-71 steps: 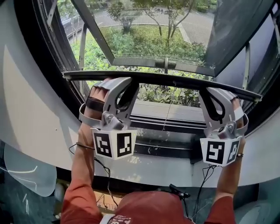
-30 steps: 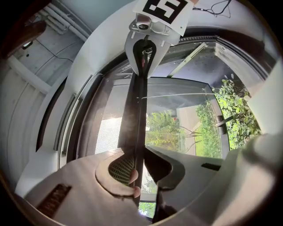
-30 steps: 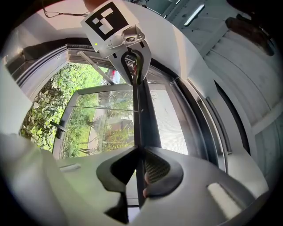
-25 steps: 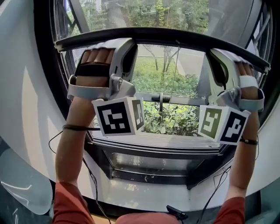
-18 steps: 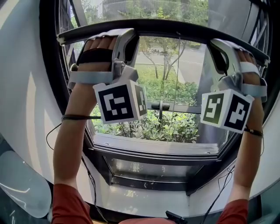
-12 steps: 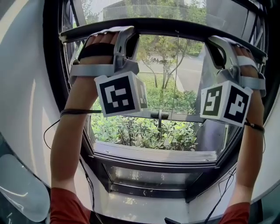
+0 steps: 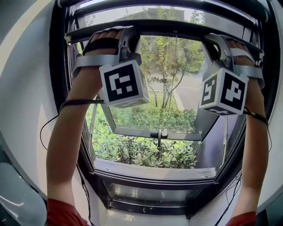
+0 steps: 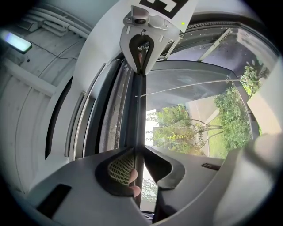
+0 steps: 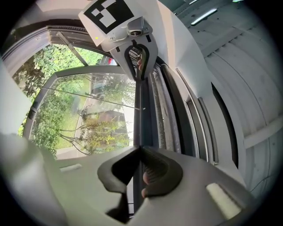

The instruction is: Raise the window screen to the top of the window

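The window screen's dark bottom bar [image 7: 172, 27] runs across the top of the head view, just under the window's upper frame [image 7: 168, 6]. My left gripper [image 7: 128, 36] is shut on the bar's left part, and my right gripper [image 7: 213, 42] is shut on its right part. In the left gripper view the bar [image 8: 135, 110] passes between the jaws of the left gripper [image 8: 138, 152], which clamp it. The right gripper view shows the bar [image 9: 142, 119] pinched by the right gripper [image 9: 138, 150] in the same way. Both arms reach upward.
Below the bar hangs a thin pull cord [image 7: 173, 75]. An outward-tilted glass sash with a handle [image 7: 158, 132] stands in the opening, with greenery beyond. The sill [image 7: 154, 171] lies below, and a white wall [image 7: 26, 97] flanks the left side.
Both grippers have risen with the screen bar clamped in them. The bar has moved from the middle of the window to near its top frame, uncovering the opening below.
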Demonstrator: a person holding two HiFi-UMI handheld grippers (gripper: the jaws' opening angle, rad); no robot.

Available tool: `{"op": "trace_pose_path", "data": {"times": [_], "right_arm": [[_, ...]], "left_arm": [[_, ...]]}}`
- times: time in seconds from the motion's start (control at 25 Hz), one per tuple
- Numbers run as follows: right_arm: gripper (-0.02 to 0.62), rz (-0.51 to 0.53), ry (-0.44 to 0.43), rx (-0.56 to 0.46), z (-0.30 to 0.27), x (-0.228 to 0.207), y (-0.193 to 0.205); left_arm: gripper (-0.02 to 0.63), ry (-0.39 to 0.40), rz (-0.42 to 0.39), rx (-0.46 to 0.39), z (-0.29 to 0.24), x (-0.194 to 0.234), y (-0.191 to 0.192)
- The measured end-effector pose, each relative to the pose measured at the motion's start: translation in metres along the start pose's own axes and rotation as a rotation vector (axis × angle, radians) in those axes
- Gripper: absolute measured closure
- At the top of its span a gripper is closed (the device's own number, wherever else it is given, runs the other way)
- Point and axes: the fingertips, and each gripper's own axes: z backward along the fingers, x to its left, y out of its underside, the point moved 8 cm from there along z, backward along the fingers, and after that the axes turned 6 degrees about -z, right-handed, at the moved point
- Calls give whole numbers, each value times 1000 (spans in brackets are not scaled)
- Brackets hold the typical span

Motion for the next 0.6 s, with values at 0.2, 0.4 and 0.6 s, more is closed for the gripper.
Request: {"op": "trace_pose_path", "data": {"times": [0.2,0.4,0.6], "right_arm": [[560,5,22,12,-20,-25,1],[560,10,21,23,-38,-48,-2],[559,27,30,35,-53,-63,0]], "left_arm": [[532,-85,-22,23,-22,29,4],[531,-76,-18,24,-39,52,6],[531,-68,-23,33,-54,66,7]]}}
